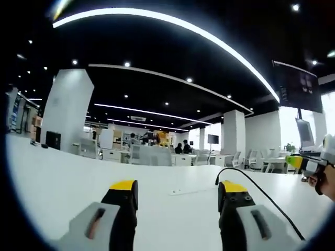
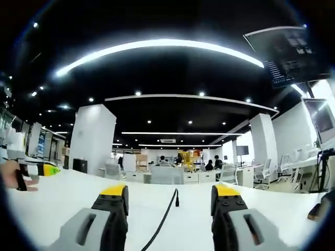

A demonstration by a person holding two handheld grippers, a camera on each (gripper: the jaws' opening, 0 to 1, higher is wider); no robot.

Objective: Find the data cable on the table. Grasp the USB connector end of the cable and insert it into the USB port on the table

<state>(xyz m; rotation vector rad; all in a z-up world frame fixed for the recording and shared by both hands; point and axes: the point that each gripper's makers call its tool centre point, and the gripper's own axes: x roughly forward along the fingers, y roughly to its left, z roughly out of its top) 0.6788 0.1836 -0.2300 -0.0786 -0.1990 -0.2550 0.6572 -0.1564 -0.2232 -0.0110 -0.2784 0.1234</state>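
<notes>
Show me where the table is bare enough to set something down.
Widest bare patch: the white table left of the left gripper, out to its far edge. Also free: right of the right gripper. Crowded: the middle, where the black cable runs between that gripper's fingers.

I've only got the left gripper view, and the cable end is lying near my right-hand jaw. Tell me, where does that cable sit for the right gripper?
Observer: In the right gripper view the cable runs forward between the jaws of the right gripper and ends on the table.
Operator: Are those jaws open?
Observer: Yes, open, with nothing gripped.
Operator: Anything else over there?
Observer: A small dark thing sits at that view's right edge; I cannot tell what it is.
</notes>
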